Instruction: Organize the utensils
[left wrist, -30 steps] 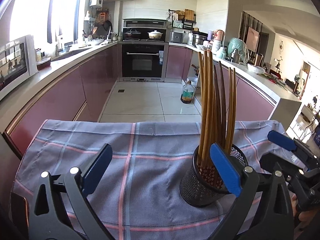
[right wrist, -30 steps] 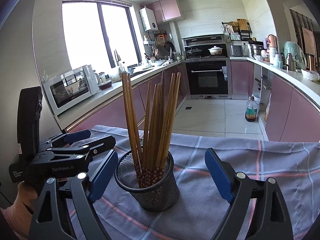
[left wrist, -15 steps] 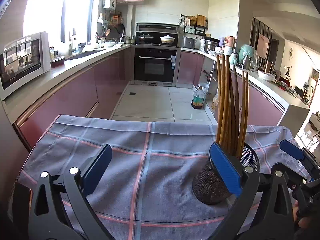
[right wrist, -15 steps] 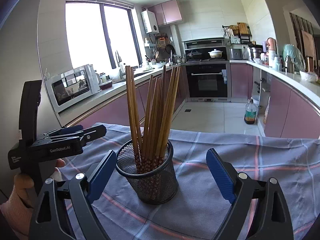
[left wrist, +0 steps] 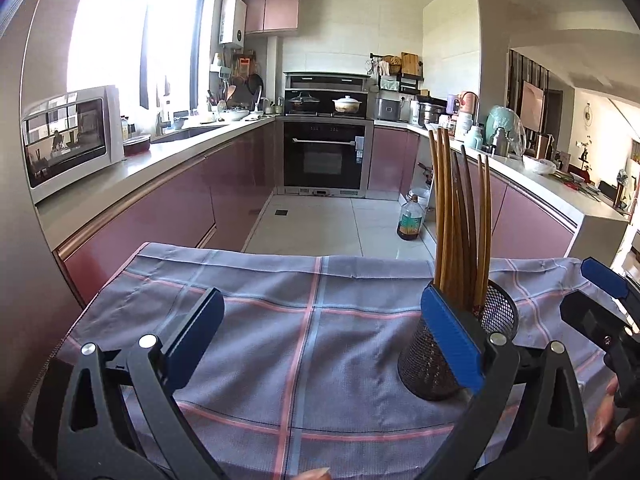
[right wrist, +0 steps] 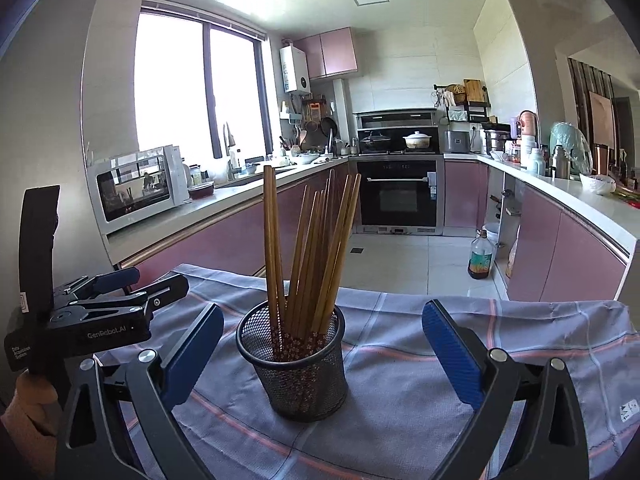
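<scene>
The chopsticks [right wrist: 308, 256] are seen standing together in the holder [right wrist: 294, 364], a black mesh cup, with their tops fanned out and leaning in different directions. The holder is placed upright on the cloth [right wrist: 400, 392], and no loose utensil is seen on the cloth around it.

Just in front of the holder the right gripper [right wrist: 322, 354] is held wide open, with nothing between its jaws. To the left of the holder the left gripper [left wrist: 320, 342] is also held wide open and empty.

The task is judged nearly finished. The holder looks light and the sticks are tall, so it could be tipped if a leaning stick were caught by a jaw, or if the cloth were dragged.
</scene>
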The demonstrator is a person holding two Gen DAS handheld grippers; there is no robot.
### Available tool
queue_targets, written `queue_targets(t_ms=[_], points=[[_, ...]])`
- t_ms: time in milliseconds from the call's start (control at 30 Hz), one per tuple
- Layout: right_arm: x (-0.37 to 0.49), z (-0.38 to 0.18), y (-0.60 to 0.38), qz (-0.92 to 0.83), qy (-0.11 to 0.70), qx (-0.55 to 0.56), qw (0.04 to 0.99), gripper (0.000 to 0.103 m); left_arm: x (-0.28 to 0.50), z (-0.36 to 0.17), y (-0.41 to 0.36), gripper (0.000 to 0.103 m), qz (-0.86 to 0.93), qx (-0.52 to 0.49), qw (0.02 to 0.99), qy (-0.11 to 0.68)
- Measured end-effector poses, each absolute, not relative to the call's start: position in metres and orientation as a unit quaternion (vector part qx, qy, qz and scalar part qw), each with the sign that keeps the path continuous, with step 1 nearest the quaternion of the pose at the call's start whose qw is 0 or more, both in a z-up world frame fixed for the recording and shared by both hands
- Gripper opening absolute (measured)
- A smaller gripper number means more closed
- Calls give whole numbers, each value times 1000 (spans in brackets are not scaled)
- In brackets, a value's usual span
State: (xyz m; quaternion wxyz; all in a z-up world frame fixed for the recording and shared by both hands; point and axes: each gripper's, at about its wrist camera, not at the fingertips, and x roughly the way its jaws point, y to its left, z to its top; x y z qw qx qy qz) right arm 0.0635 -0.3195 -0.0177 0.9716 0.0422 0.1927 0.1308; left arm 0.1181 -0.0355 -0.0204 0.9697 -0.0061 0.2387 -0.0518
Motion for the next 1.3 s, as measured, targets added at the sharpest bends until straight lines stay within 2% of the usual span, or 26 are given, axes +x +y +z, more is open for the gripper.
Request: queue_targets(t_ms=[600, 1300], points=[[44, -16, -308, 122, 171, 31, 977, 96, 89, -14, -45, 97, -50, 16, 979, 199], [36, -18, -305, 115, 166, 31, 979, 96, 78, -14, -42, 97, -49, 23, 979, 195]])
